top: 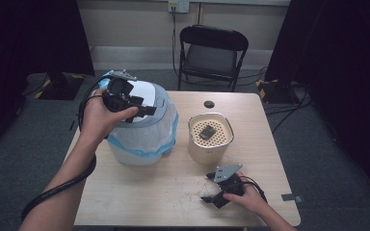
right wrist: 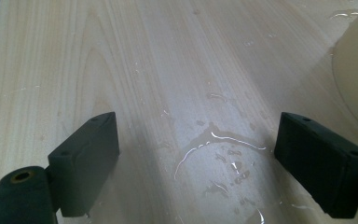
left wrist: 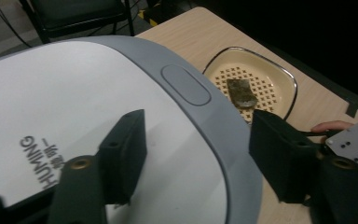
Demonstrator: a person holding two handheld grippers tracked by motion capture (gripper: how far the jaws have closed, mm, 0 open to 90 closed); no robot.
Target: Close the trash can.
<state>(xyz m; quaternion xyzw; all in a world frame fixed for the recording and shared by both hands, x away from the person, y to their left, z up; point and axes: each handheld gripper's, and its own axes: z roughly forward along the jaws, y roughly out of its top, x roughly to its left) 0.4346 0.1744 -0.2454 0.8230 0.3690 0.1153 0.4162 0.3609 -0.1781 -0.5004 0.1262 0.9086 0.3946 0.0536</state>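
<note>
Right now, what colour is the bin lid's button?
Grey button, on a white lid; left gripper view.

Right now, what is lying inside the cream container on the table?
Inside the cream container, a small dark flat piece lies on a perforated insert. What is below the insert is covered and cannot be seen.

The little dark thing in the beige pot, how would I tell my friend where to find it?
Start at the wooden table. To the right of the big white bin with the grey-rimmed lid stands a smaller beige pot. Its top is a tray full of small holes, and the dark, flat scrap lies on that tray, the one dark thing on it.
</note>
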